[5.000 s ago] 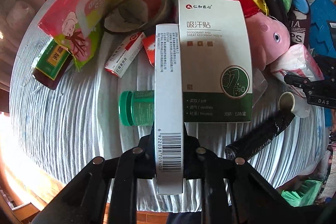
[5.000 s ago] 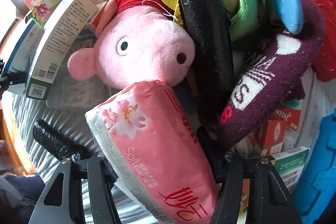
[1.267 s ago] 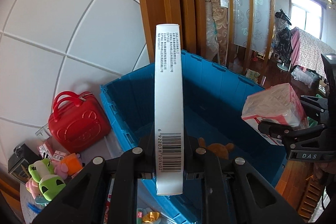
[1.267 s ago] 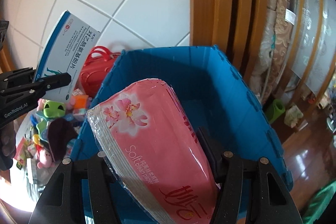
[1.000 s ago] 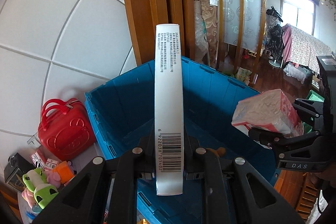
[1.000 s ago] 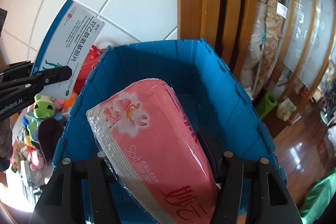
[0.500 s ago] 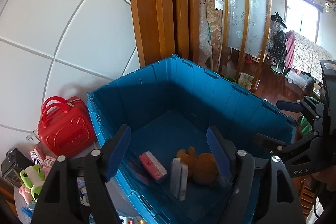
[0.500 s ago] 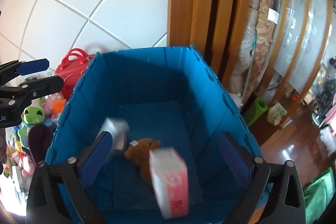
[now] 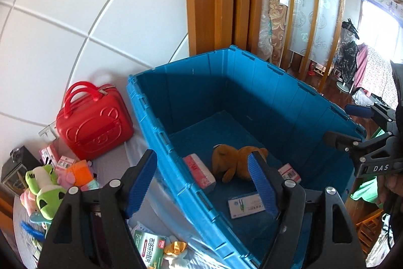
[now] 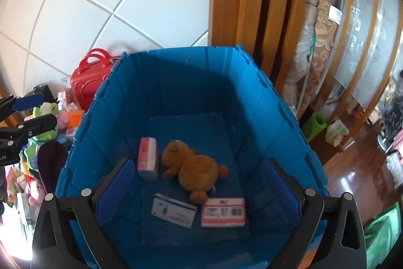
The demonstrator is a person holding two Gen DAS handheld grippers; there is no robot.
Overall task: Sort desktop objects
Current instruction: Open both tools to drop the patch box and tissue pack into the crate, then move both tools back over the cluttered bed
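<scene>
- Left wrist view: the left gripper (image 9: 205, 178) stands wide with nothing between its blue pads, poised over the near left rim of the blue crate (image 9: 252, 92).
- On the crate floor lie a brown plush bear (image 9: 234, 163), a pink tissue pack (image 9: 200, 173) just left of it, a white medicine box (image 9: 246, 204) nearer the camera, and part of a red-and-white box (image 9: 289, 172) by the bear's right side.
- Left of the crate, outside it, much is unsorted: a red toy case (image 9: 93, 122), a green frog plush (image 9: 46, 190), a green-and-white carton (image 9: 148, 247) and small packets. By my reading, only a small part of the task is done.
- Right wrist view: the right gripper (image 10: 199, 193) is spread wide and empty above the crate's near edge.
- Inside, the bear (image 10: 194, 168) lies mid-floor, the tissue pack (image 10: 148, 161) touching or just beside it on the left, the medicine box (image 10: 173, 213) and red-and-white box (image 10: 223, 212) at the near end.
- The far half of the crate floor is bare, so there is room for more drops; the tall walls and ribbed rim are the edges to clear when pulling away.
</scene>
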